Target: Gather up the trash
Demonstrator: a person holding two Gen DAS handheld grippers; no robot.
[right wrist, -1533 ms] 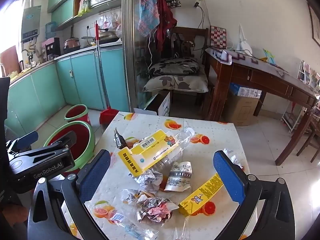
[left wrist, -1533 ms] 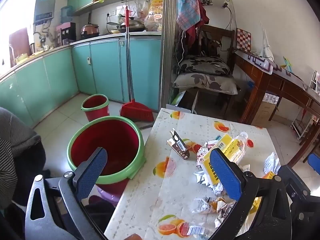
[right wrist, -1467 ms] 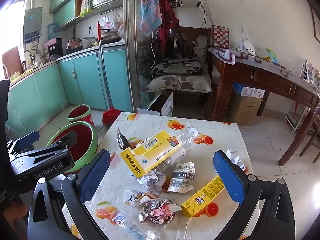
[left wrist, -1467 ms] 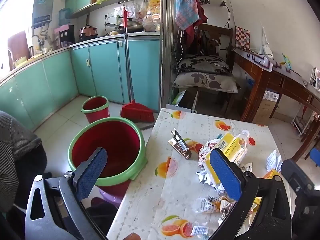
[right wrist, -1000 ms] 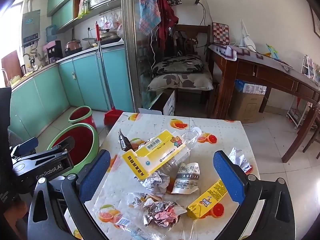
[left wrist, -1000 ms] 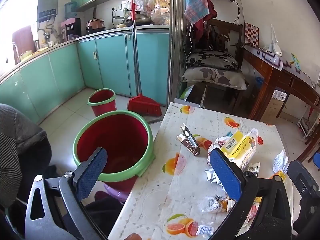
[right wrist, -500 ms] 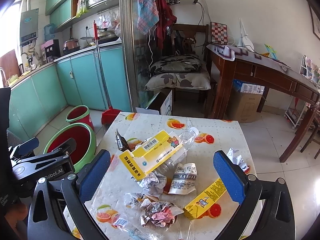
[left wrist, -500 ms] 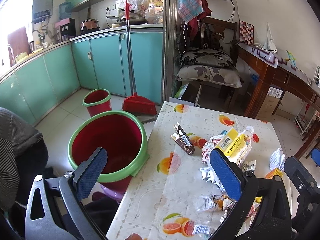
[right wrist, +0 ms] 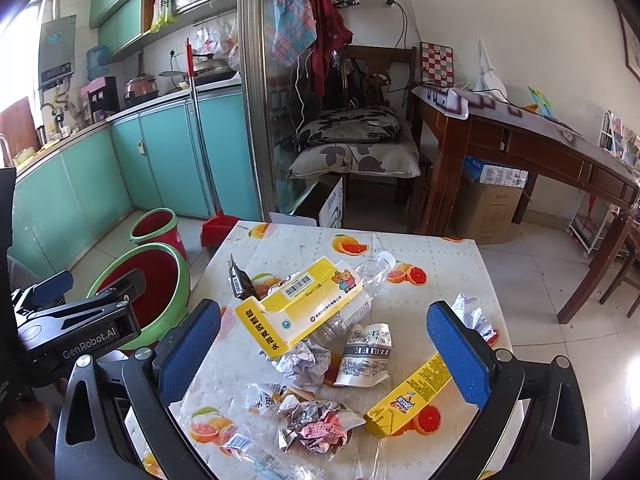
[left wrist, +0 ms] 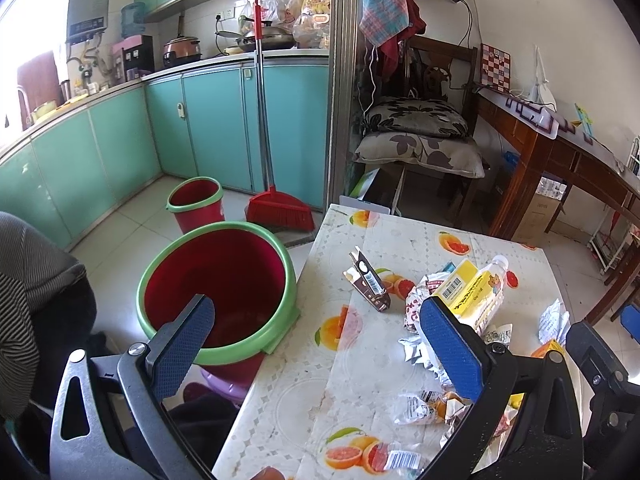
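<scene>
On the fruit-print table (right wrist: pixel 432 256) beside the red bucket (left wrist: pixel 216 280), light crushable trash waits, and the yellow carton (right wrist: pixel 300 304), stiff but thin-walled, looks best pinched across its flat sides, left gripper (left wrist: pixel 316 340) and right gripper (right wrist: pixel 324 344) both spread wide and empty.

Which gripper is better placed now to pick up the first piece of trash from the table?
Probably the right gripper: it is open and faces the trash pile, with the paper cup between its fingers' lines. The left gripper, also open, points at the table edge beside the red bucket.
</scene>
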